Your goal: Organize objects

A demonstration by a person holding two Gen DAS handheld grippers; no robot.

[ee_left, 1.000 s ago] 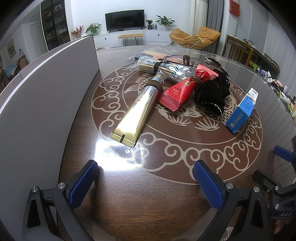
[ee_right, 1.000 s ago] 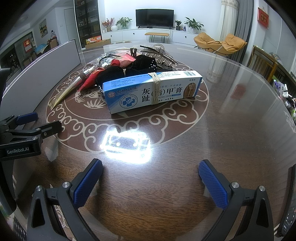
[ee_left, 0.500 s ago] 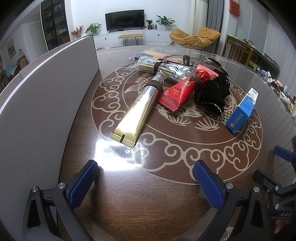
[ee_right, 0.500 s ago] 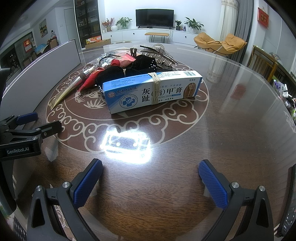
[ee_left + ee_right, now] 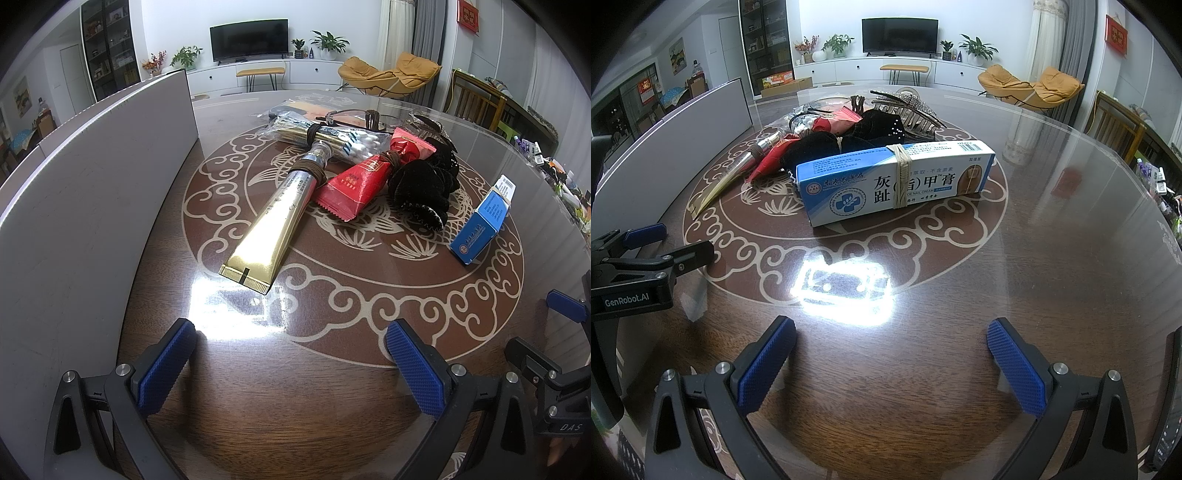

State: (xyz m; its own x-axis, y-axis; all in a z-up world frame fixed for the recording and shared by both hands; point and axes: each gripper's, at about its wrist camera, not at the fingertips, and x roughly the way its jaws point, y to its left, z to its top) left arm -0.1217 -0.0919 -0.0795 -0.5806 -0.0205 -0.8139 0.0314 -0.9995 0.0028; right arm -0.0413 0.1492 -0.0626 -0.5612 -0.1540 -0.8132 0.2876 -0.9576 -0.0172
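- One gold tube [image 5: 273, 218], one red packet [image 5: 364, 181], one blue box [image 5: 897, 181] — clustered mid-table.
- Left gripper [image 5: 291, 354] and right gripper [image 5: 892, 350] — both spread wide, empty.

The left tongs [image 5: 288, 363] are hovering low over the tabletop [image 5: 258, 424], with both blue pads spread wide and nothing between them. Ahead, a gold tube [image 5: 275, 218] is lying flat, its crimped end nearest the tongs and its cap end bound with brown cord. A red packet [image 5: 364, 179] is lying just beside the tube, touching a black scrunchie [image 5: 421, 188]. A blue box [image 5: 484, 223] is sitting apart at the right. A cotton swab pack [image 5: 354, 142] is lying behind the tube. A white panel [image 5: 85, 192] is standing along the left side. Part of the right tongs [image 5: 565, 310] is showing at the lower right edge.
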